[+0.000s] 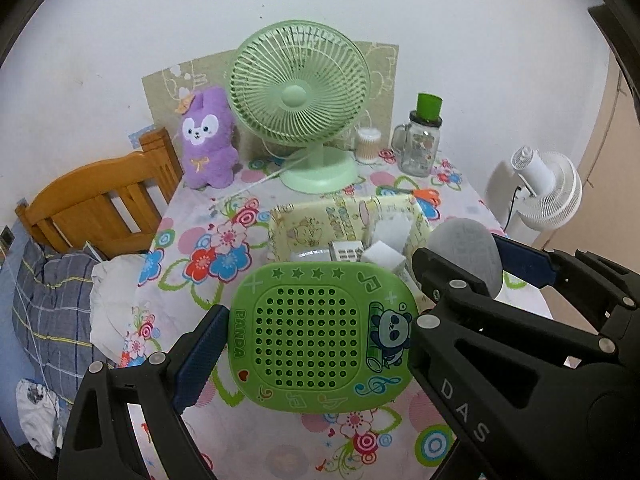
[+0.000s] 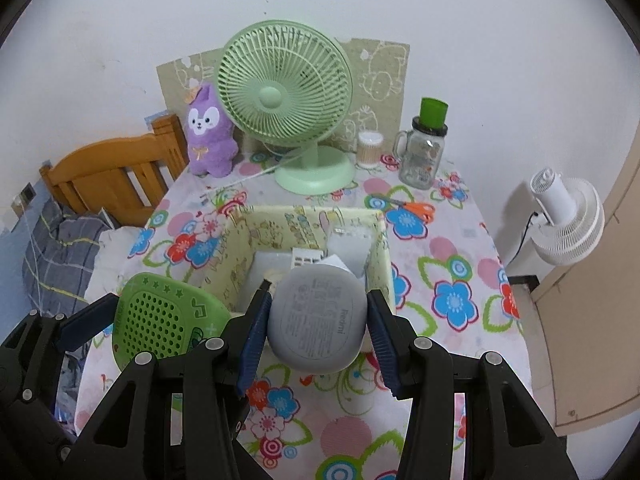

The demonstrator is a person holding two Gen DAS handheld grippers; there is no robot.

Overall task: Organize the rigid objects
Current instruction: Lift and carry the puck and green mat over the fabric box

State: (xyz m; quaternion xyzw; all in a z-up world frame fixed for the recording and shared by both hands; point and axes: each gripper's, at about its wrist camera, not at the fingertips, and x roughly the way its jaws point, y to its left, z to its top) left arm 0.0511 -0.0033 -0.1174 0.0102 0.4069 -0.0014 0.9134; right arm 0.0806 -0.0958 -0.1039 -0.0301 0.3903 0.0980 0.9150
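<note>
Above floral table (image 2: 460, 240), tongs (image 2: 316, 320) clamp grey case (image 2: 316, 320).

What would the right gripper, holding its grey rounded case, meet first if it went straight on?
Probably the yellow patterned box: the right gripper with its grey case points towards the opening, though depth is unclear.

- "PANDA" stands in raised letters along the left edge of the green perforated plastic case (image 1: 320, 336), beside a cartoon panda.
- "DAS" is printed in pale letters on a black arm of the gripper frame (image 1: 464, 412).
- "Redmi" is printed on the underside of the grey earbud case (image 2: 318, 320); its finer print is unreadable.
</note>
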